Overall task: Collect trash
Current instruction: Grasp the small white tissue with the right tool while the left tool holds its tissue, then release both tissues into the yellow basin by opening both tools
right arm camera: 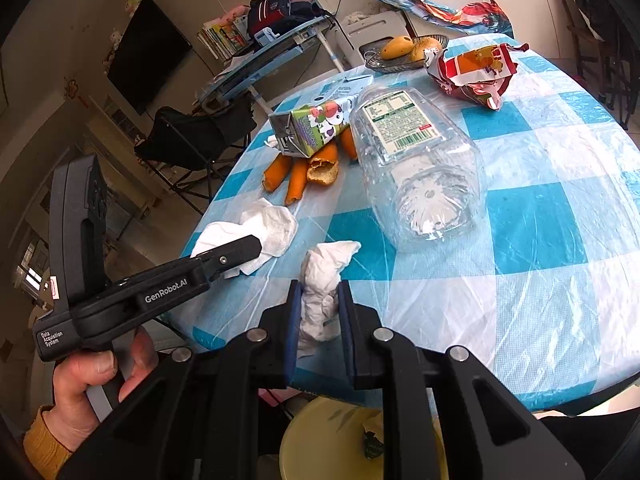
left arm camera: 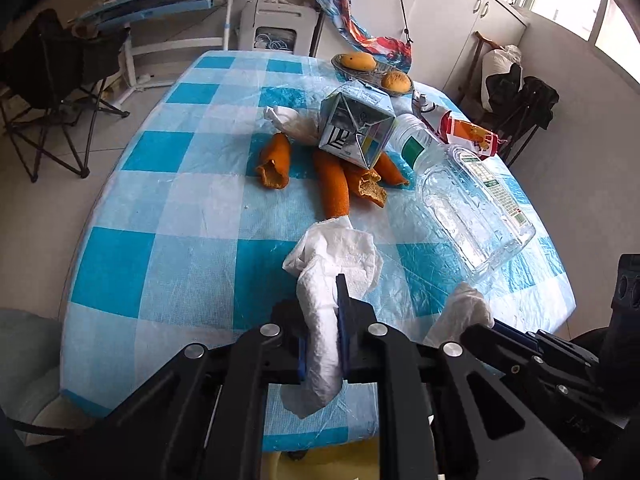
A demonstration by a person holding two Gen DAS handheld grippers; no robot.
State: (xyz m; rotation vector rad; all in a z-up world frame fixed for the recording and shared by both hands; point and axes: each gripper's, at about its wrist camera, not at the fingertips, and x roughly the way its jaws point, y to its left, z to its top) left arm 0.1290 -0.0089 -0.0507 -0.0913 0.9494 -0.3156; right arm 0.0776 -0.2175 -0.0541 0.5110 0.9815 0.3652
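My left gripper [left arm camera: 320, 300] is shut on a crumpled white tissue [left arm camera: 340, 252] near the front edge of the blue-checked table [left arm camera: 180, 240]. My right gripper [right arm camera: 319, 292] is shut on a second crumpled tissue [right arm camera: 324, 276], also at the table's front edge. In the right wrist view the left gripper [right arm camera: 248, 248] shows at the left, held by a hand [right arm camera: 92, 384], with its tissue [right arm camera: 272, 228] under the tip. Further back lie orange peels [left arm camera: 336, 188], a milk carton [left arm camera: 356, 128], a clear plastic bottle [left arm camera: 472, 208] on its side and a red snack wrapper [right arm camera: 476, 72].
A yellow bin [right arm camera: 320, 436] stands below the table's front edge, under the right gripper. A basket of fruit [left arm camera: 372, 70] sits at the table's far edge. Folding chairs [left arm camera: 52, 80] stand at the left, and a glass desk [left arm camera: 160, 0] is behind.
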